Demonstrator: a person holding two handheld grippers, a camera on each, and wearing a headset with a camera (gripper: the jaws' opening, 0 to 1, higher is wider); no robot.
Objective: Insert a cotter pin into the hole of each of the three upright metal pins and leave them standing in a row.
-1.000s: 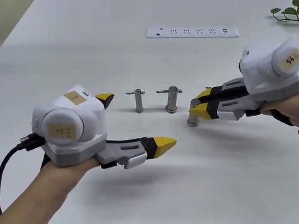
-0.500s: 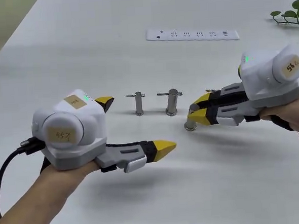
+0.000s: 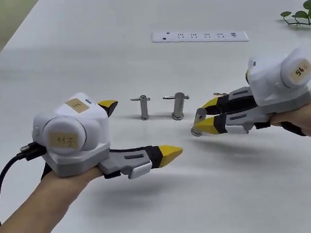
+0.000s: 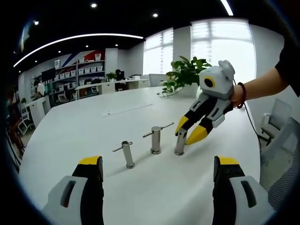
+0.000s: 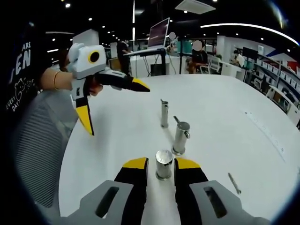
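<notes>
White bench (image 3: 245, 195) carrying row of three short grey metal pins mid-bench. Right gripper (image 3: 204, 115) pinching right-end pin (image 5: 164, 164), fingers pressing its sides. Left-end pin (image 3: 144, 106), middle pin (image 3: 178, 105) standing upright, thin cotter pins sitting crosswise through tops. Left gripper (image 3: 140, 128) hovering toward front edge, fingers spread wide.

- third pin (image 3: 200, 117): partly covered by the right gripper (image 3: 204, 115) jaws in the head view; can't tell if they touch it
- left gripper (image 3: 141, 127): far jaw mostly behind its own body, only the yellow tip shows
- loose cotter pin (image 5: 234, 183): too small to make out its shape
- plant (image 3: 303, 10): cut off at the right edge
- cable (image 3: 3, 176): runs off the left edge
- power strip (image 3: 199, 34): sockets too small to count
</notes>
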